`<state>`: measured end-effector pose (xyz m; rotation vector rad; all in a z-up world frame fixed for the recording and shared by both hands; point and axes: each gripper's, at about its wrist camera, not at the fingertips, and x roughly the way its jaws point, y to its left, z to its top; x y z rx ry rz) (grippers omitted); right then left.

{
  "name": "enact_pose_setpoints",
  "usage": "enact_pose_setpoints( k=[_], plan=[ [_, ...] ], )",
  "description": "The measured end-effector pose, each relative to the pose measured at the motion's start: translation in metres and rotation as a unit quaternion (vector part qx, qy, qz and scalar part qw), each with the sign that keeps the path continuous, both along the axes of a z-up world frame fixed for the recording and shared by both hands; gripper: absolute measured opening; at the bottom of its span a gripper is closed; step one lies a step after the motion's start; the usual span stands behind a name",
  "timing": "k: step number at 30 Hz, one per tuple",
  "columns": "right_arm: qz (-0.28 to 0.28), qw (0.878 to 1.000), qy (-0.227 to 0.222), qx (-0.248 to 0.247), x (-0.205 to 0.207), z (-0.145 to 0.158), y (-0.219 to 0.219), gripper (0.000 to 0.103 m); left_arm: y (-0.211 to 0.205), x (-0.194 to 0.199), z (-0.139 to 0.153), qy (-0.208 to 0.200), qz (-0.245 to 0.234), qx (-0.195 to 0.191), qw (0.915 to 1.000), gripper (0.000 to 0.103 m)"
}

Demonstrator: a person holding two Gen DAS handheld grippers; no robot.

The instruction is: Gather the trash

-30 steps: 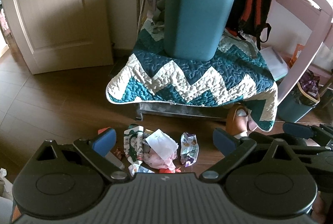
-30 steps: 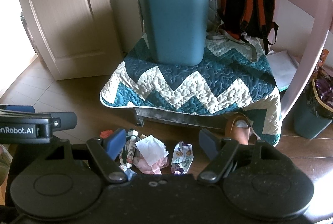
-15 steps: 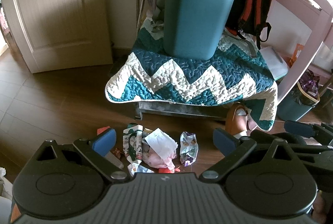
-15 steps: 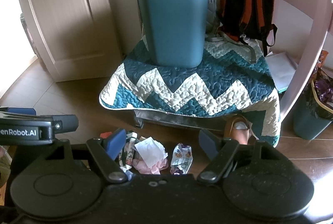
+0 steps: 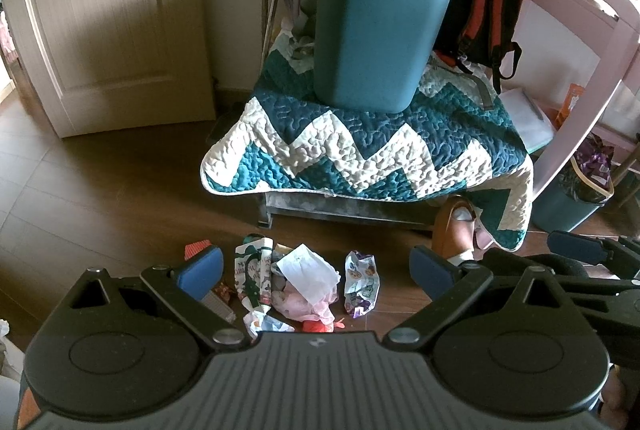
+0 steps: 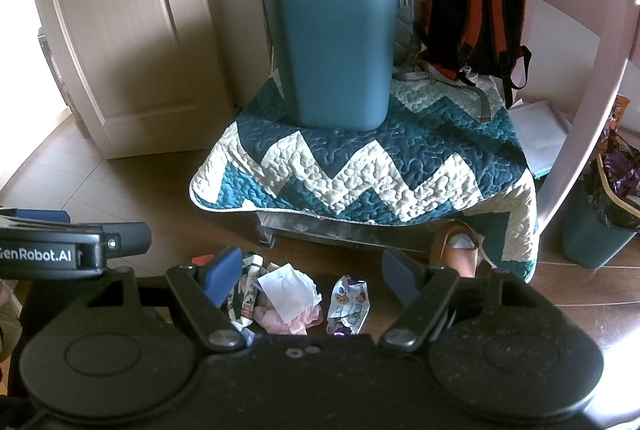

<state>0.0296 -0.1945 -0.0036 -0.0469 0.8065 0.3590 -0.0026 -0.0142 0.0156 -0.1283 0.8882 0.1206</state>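
A pile of trash lies on the brown floor: a crumpled white paper (image 5: 307, 272) (image 6: 289, 287), a pink tissue (image 5: 304, 306), a green-and-white wrapper (image 5: 253, 270) (image 6: 246, 290) and a purple snack wrapper (image 5: 361, 282) (image 6: 347, 304). A teal bin (image 5: 376, 26) (image 6: 332, 46) stands upright on a zigzag quilt (image 5: 360, 150) (image 6: 360, 166). My left gripper (image 5: 316, 270) is open and empty above the pile. My right gripper (image 6: 308, 276) is open and empty above the same pile, beside the left one.
A door (image 5: 100, 10) stands at the left. Backpacks (image 5: 480, 2) lean behind the bin. A pink bed frame (image 5: 580, 70) and a second, lined teal bin (image 5: 576, 198) are at the right. A brown shoe (image 5: 452, 226) lies under the quilt's edge.
Both grippers have drifted slightly; the scene sits a little lower and closer in the right view. Both jaws stay open and nothing has been picked up.
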Motion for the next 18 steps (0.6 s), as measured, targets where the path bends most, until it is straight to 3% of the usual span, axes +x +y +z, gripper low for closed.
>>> enact_pose_setpoints(
  k=[11,18],
  plan=[
    [0.010,1.000,0.015,-0.010,0.025,-0.015,0.010,0.077,0.018,0.030,-0.028,0.020,0.005,-0.018,0.9996,0.100],
    [0.044,0.998,0.042,-0.007,0.080,-0.060,0.028,0.077,0.059,0.089,-0.070,0.039,0.039,0.003,0.9985,0.100]
  ],
)
